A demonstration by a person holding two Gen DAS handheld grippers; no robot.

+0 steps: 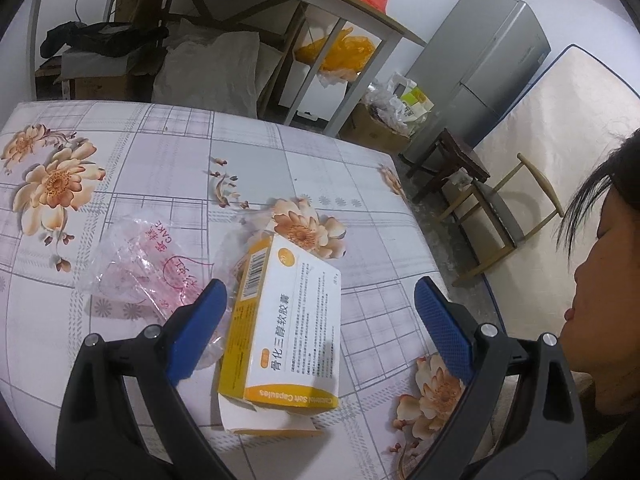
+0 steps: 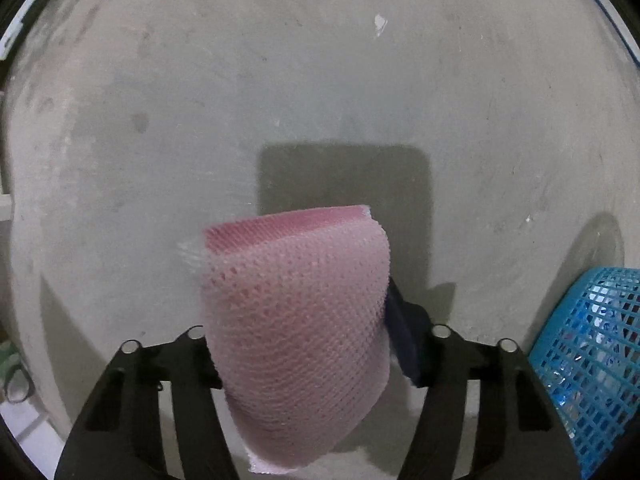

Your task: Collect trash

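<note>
In the left wrist view, a yellow and white medicine box (image 1: 288, 328) lies on the floral tablecloth (image 1: 168, 152), its end flap open toward me. My left gripper (image 1: 320, 300) is open, its blue pads on either side of the box and not touching it. A clear plastic wrapper with pink print (image 1: 148, 264) lies just left of the box. In the right wrist view, my right gripper (image 2: 296, 320) is shut on a folded pink foam mesh sleeve (image 2: 296, 312), held above the concrete floor (image 2: 280, 80). A blue plastic basket (image 2: 592, 360) stands at the lower right.
A person's face (image 1: 600, 300) is close at the right of the table. Beyond the table stand a shelf with bags (image 1: 224, 60), a cardboard box of waste (image 1: 384, 128), a grey fridge (image 1: 488, 68), a stool (image 1: 452, 160), a chair (image 1: 504, 220) and a mattress (image 1: 560, 128).
</note>
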